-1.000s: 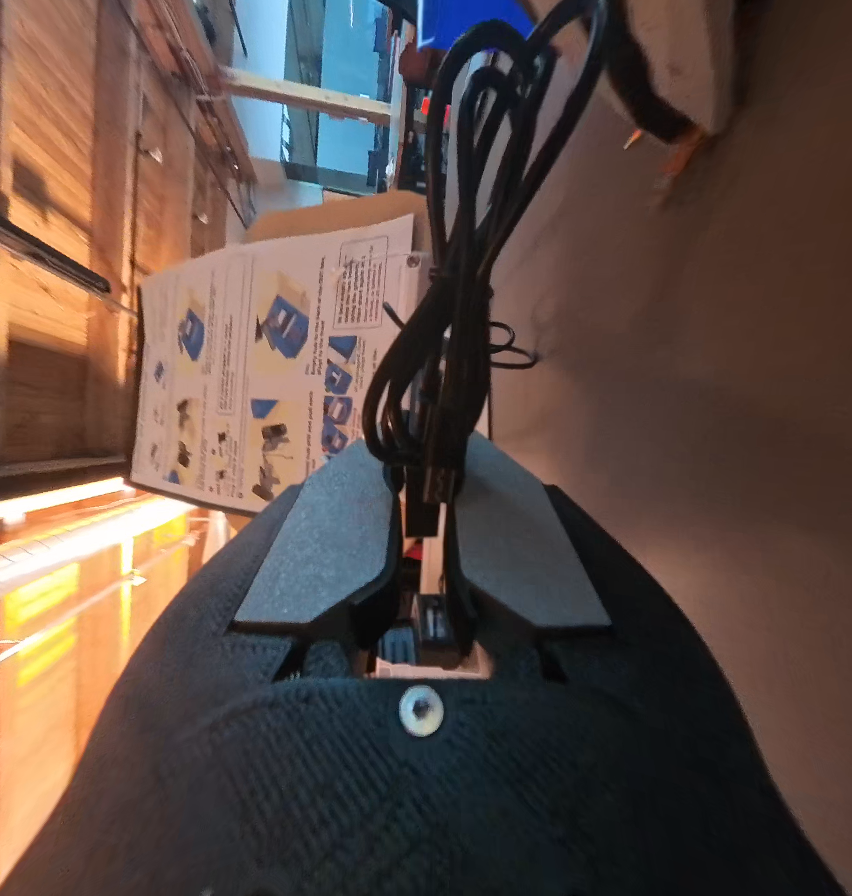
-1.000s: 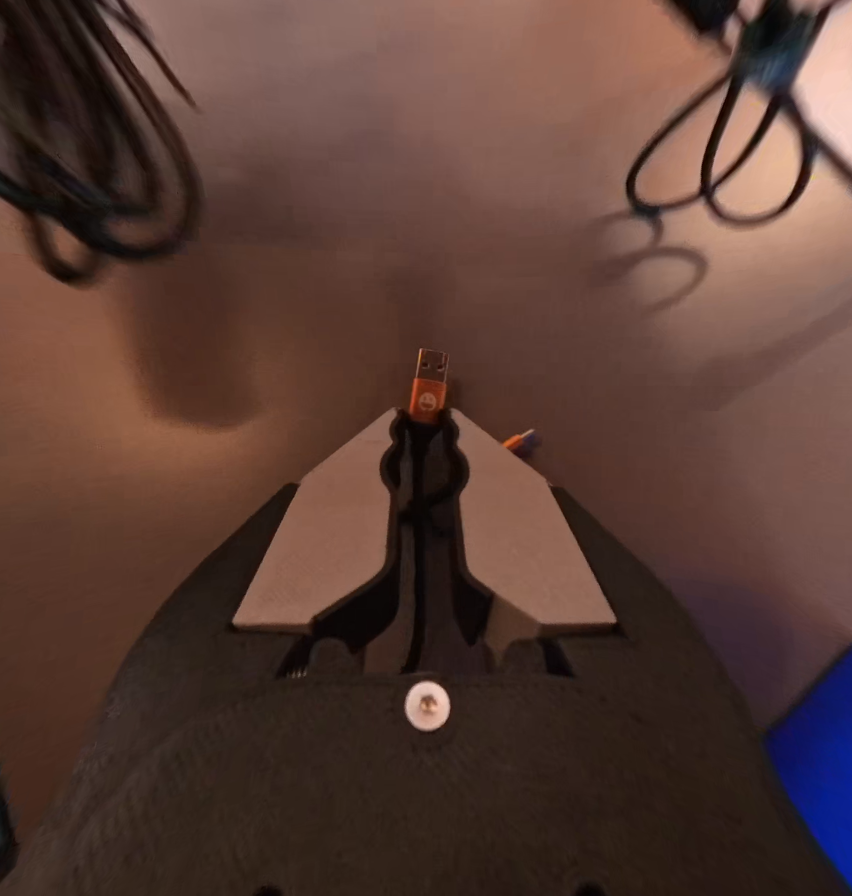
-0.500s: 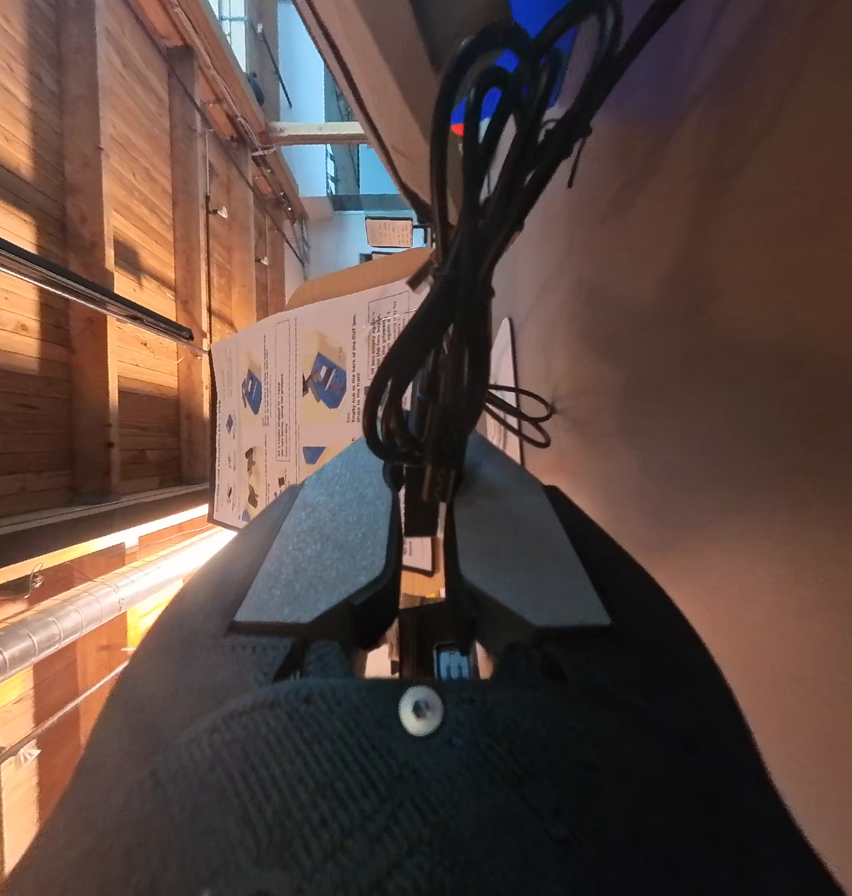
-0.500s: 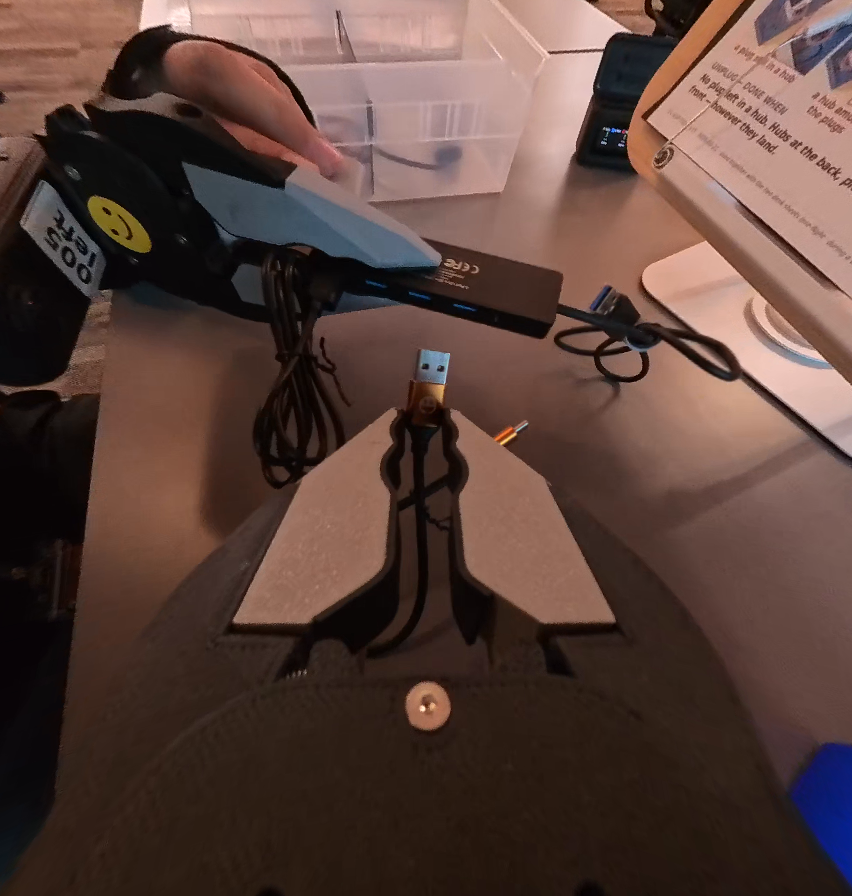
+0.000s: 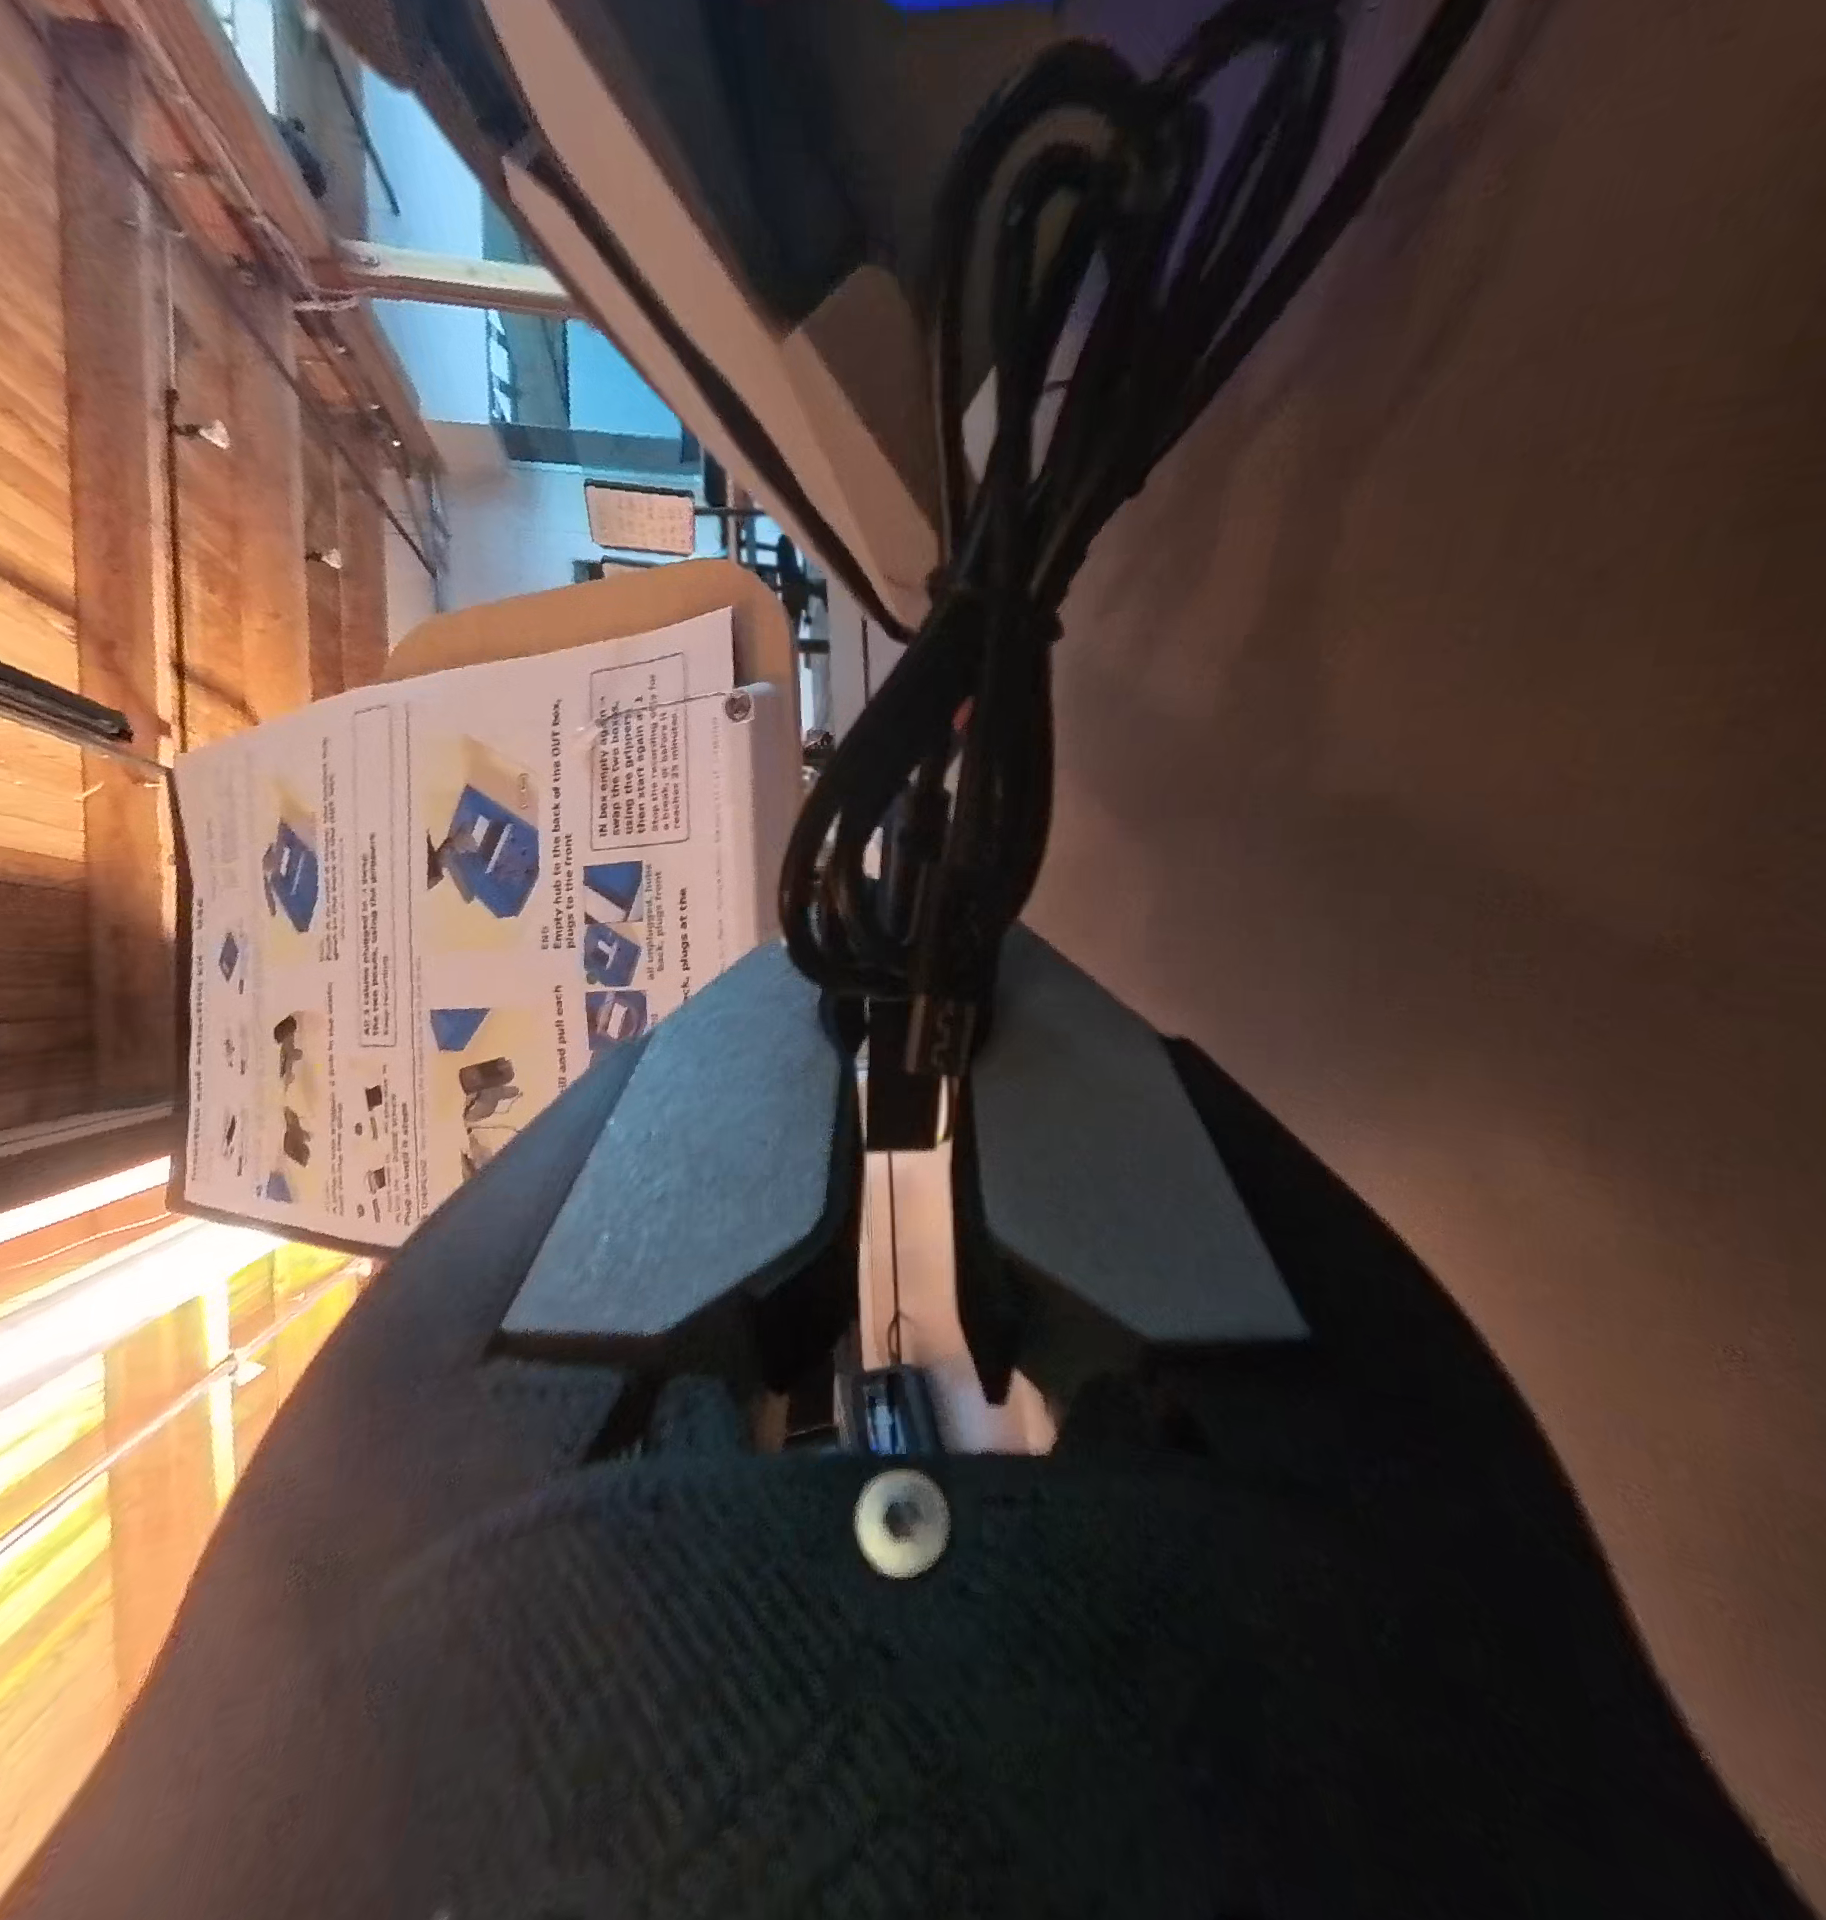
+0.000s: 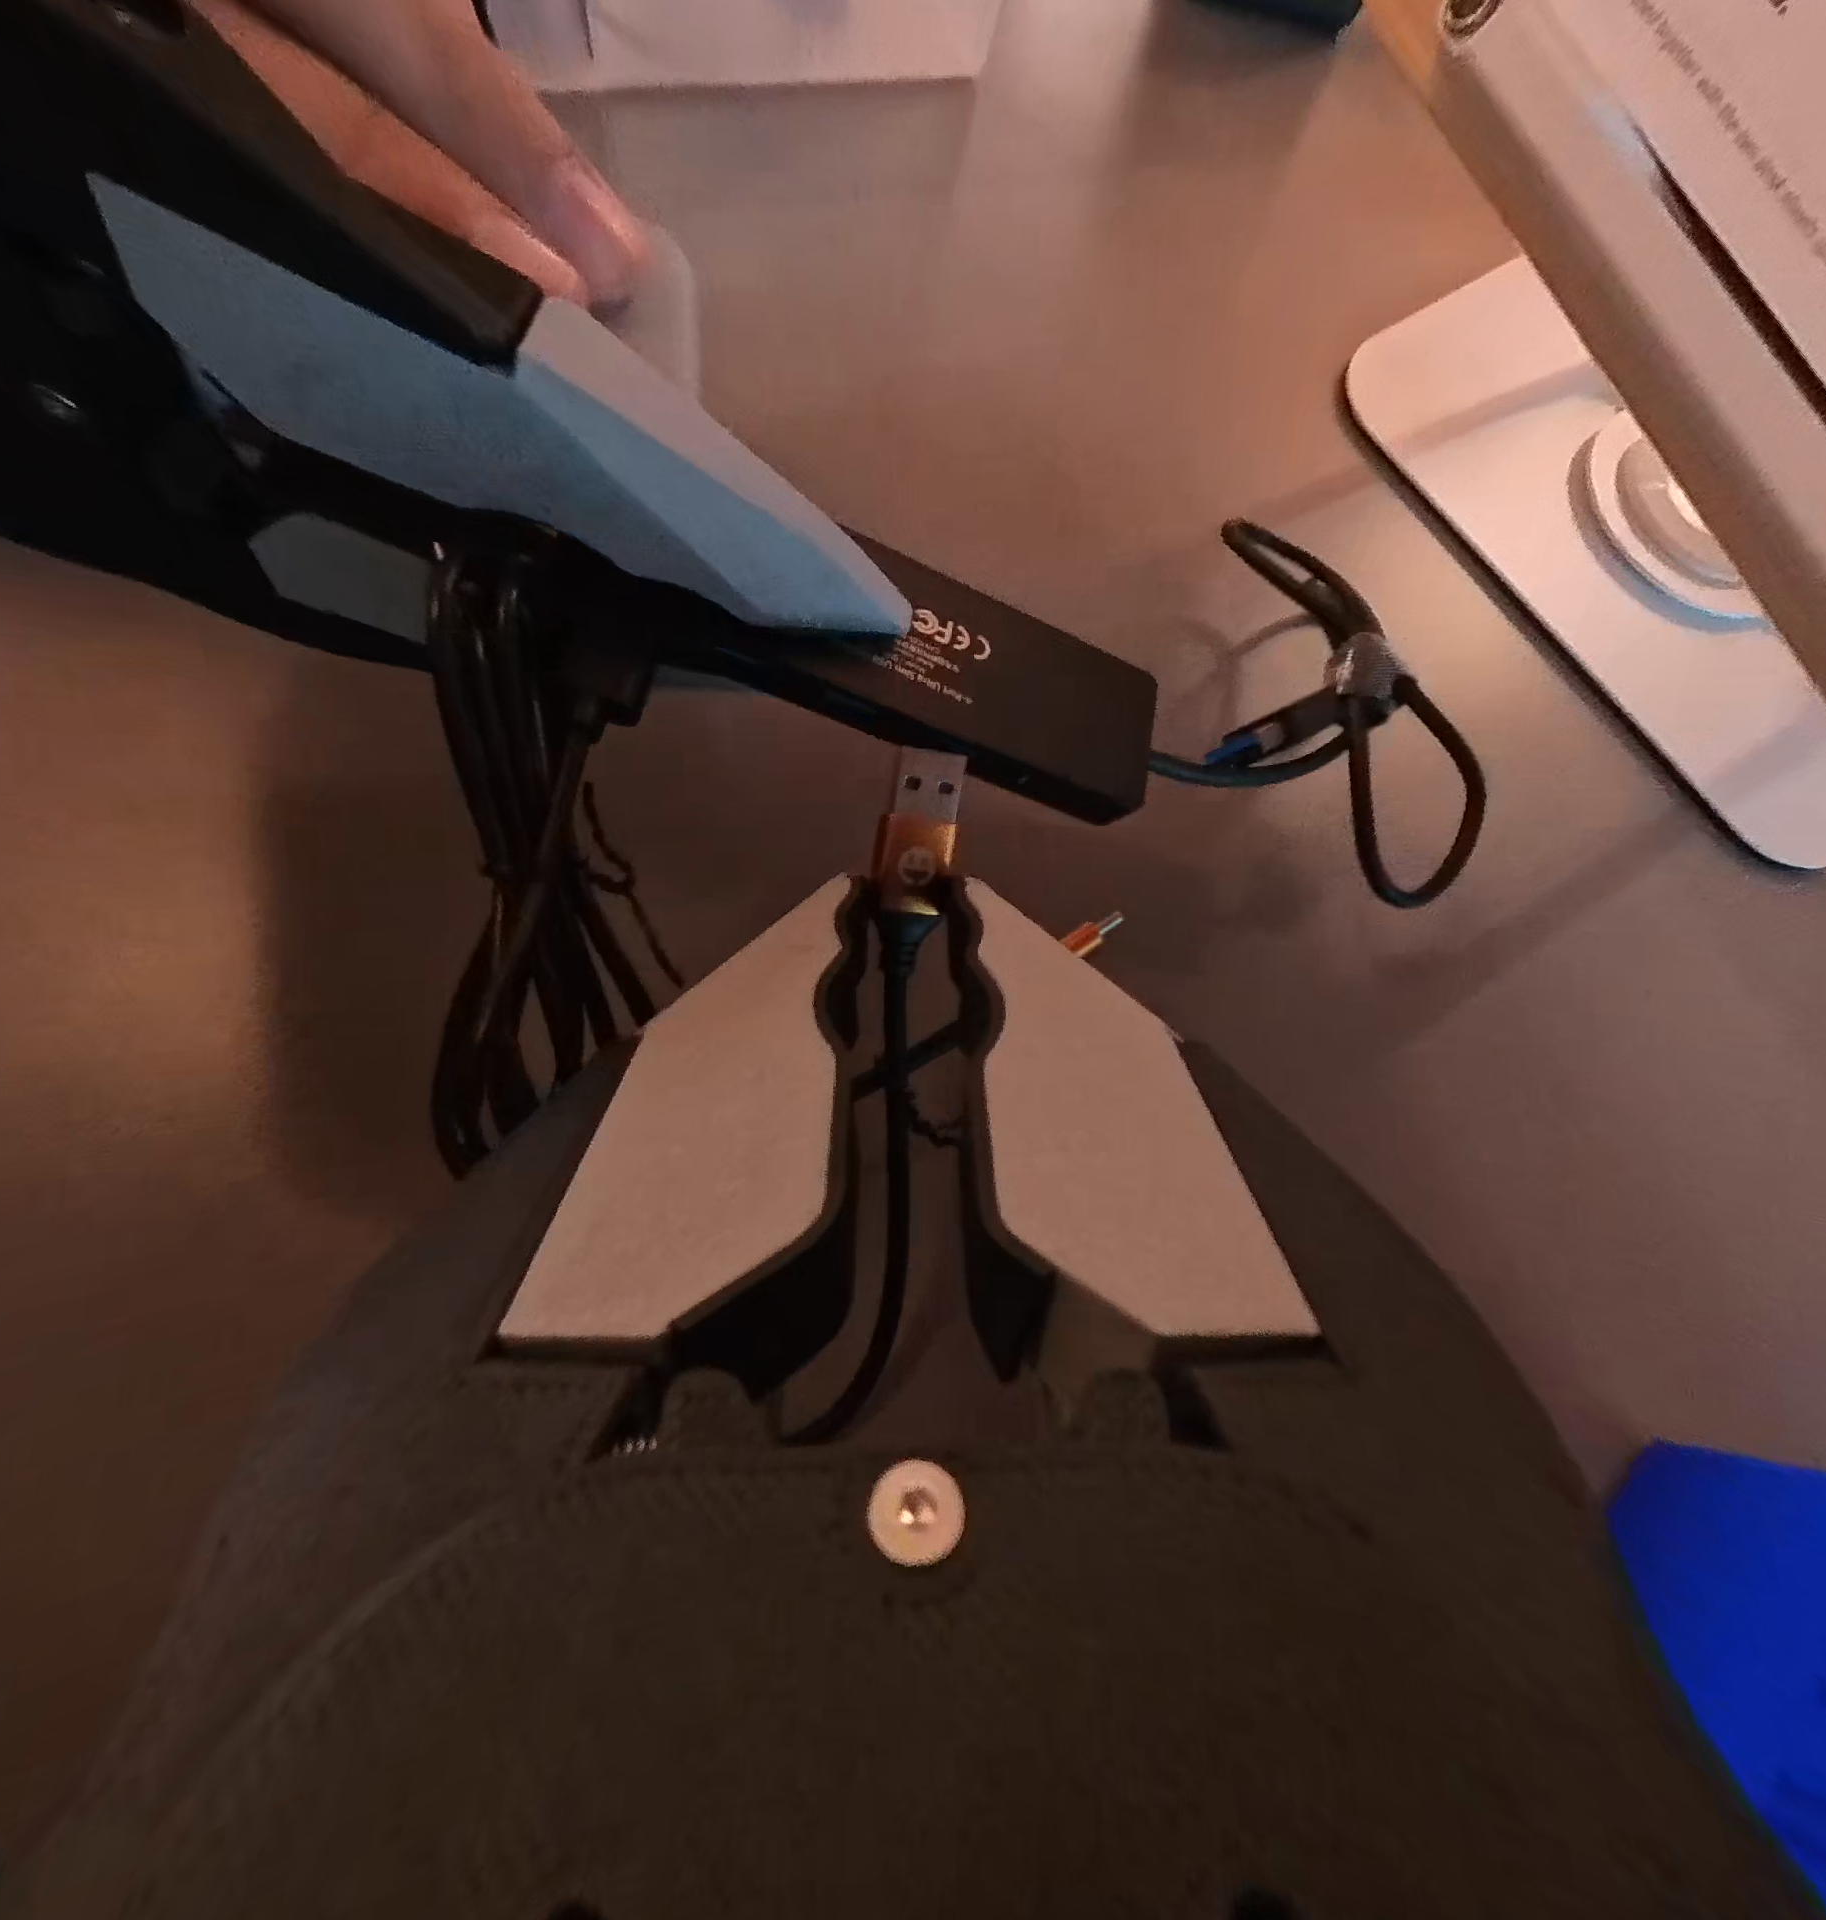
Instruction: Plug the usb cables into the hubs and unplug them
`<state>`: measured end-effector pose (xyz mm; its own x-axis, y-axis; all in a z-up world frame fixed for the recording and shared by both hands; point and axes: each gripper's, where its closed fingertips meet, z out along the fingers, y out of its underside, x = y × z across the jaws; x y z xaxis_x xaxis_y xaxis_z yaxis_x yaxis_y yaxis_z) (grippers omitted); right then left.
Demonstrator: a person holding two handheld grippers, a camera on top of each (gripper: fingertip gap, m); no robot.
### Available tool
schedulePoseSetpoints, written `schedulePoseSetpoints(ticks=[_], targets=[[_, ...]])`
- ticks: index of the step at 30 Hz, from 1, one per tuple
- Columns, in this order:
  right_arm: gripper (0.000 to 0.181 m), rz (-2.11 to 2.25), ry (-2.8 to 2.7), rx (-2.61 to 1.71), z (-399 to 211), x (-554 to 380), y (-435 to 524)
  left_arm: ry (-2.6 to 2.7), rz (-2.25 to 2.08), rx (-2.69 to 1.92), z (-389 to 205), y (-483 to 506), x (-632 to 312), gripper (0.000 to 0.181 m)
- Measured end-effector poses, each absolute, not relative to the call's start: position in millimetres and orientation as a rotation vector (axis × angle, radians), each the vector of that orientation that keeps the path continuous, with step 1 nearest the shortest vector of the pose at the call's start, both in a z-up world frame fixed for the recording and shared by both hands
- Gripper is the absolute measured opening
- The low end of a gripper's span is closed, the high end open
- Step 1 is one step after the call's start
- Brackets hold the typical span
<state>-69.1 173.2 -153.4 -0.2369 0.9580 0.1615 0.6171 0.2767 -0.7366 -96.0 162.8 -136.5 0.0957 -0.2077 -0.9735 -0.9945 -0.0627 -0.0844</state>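
Nearby, a bundled black cable [image 6: 514,862] dangles beside the hub [image 6: 1023,717].

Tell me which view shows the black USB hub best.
Right wrist view. The black USB hub lies side-on there, held by the left gripper, with the orange USB plug in the right gripper at its port edge. The left wrist view shows only its end between the fingers, behind a black cable bundle.
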Motion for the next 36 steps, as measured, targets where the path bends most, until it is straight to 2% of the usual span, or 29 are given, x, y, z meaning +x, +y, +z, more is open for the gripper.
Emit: schedulePoseSetpoints(ticks=[21, 31, 36], targets=[[0.013, 0.708, -1.938, -1.469, -158, -65, 181, 1.219, 1.008, -1.507, -140, 167, -102, 0.008], [0.013, 0.724, -1.894, -1.470, -151, -66, 185, 1.053, 0.725, -1.587, -130, 165, -109, 0.008], [0.013, 0.804, -1.848, -1.440, -137, -65, 186, 1.200, 0.732, -1.562, -144, 159, -101, 0.009]])
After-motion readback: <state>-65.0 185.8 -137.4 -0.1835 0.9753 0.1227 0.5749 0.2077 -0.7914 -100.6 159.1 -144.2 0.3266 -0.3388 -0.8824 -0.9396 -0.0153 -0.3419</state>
